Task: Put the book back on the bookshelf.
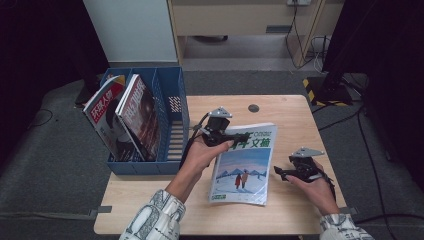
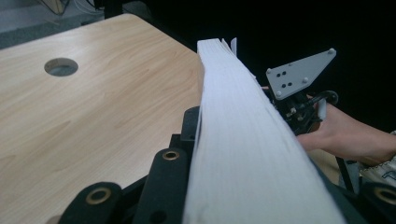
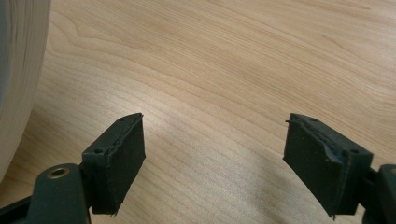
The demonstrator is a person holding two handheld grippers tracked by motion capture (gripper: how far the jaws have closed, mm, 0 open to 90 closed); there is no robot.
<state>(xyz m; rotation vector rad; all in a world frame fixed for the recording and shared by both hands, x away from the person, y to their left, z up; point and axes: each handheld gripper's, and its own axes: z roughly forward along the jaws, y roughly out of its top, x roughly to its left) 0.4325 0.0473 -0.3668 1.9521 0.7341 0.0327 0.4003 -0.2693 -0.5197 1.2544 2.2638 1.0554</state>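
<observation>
**Magazine pinched at top edge by left gripper, right gripper empty**

The magazine (image 1: 243,165) is seen on the wooden table (image 1: 290,115), just right of the blue file rack (image 1: 172,100), which serves as the landmark. Its far edge appears raised off the table while its near edge looks to rest on it. Two other magazines (image 1: 125,117) are stood leaning inside the rack's left compartments; the compartment nearest the magazine looks free.

The left gripper (image 1: 235,136) is clamped on the magazine's upper left edge, the side toward the rack. In the left gripper view the white page block (image 2: 243,140) is seen squeezed between the black jaws. The right gripper (image 1: 280,172) is held just right of the magazine, away from the rack, not touching it. Its jaws are spread wide with only bare table between them in the right gripper view; the magazine's page edge (image 3: 18,70) is seen off to the side.

Handling, as judged: the magazine is thick but flexible, moderately heavy, with a glossy and likely slippery cover. Sag is expected when it is held by one corner alone. A grip near the spine or mid-edge is judged best, with the opposite edge supported by the right gripper. Pages could be creased or could fan open if it is pinched too close to a corner.
</observation>
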